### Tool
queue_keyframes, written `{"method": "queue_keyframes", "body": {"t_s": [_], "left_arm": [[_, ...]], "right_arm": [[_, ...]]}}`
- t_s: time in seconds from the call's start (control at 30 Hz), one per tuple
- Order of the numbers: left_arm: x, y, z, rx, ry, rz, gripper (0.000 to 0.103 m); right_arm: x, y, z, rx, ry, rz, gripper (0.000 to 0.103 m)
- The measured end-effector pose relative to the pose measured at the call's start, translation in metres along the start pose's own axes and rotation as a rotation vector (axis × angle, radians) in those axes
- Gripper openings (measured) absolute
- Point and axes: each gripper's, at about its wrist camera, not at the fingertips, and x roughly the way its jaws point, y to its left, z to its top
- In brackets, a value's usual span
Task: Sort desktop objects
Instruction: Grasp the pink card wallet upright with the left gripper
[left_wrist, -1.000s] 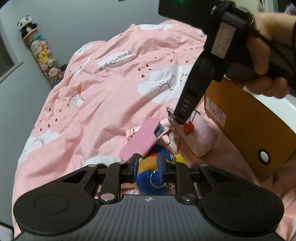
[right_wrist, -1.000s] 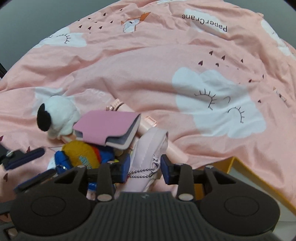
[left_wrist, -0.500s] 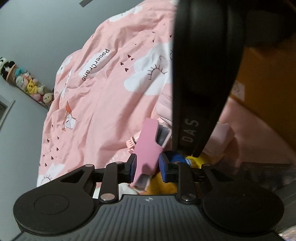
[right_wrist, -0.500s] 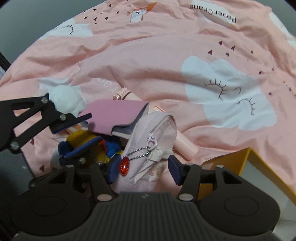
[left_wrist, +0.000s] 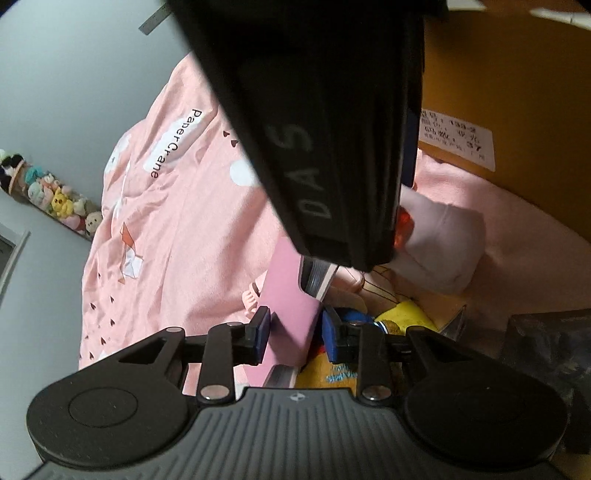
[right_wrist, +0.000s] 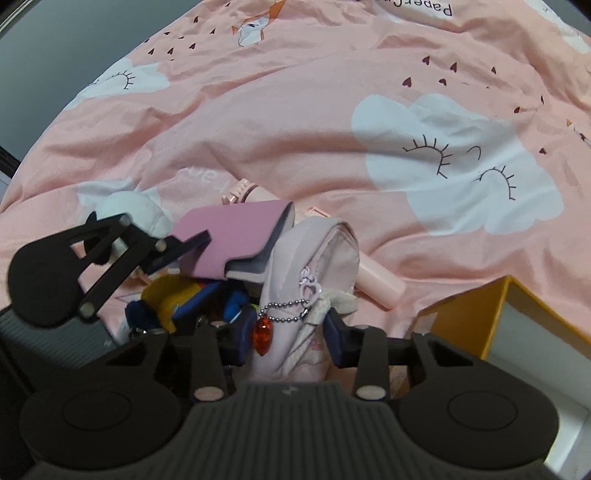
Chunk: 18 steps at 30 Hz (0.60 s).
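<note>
Beside crowded pile (right_wrist: 207, 291), open pink bedspread (right_wrist: 295, 122)

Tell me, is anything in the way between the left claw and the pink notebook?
Nothing visible does. The left claw, whose jaws have just been opening, already has the pink notebook between its fingers.

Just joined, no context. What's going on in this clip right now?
A person is sorting a pile of small things on a pink bedspread with two handheld grippers. The left gripper straddles a pink notebook; its jaws have just been opening and the pads are not pressing it. The right gripper has just been closing around a pale pink pouch with a red charm. An orange box waits beside it.
</note>
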Motion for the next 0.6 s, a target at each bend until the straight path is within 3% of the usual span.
{"method": "queue_keyframes", "body": {"t_s": [0.13,0.37,0.6], "left_arm": [[0.004,0.001,0.002,0.001,0.005,0.018,0.035],[-0.007,0.033,0.0,-0.178,-0.007,-0.008,0.025],[-0.038,0.07,-0.002,-0.374,-0.061,-0.049,0.023]], "right_arm": [[0.004,0.001,0.001,-0.013,-0.003,-0.039,0.044],[-0.007,-0.002,-0.004,-0.003,-0.041,-0.019,0.036],[-0.039,-0.007,-0.017,-0.008,-0.172,0.011,0.033]]}}
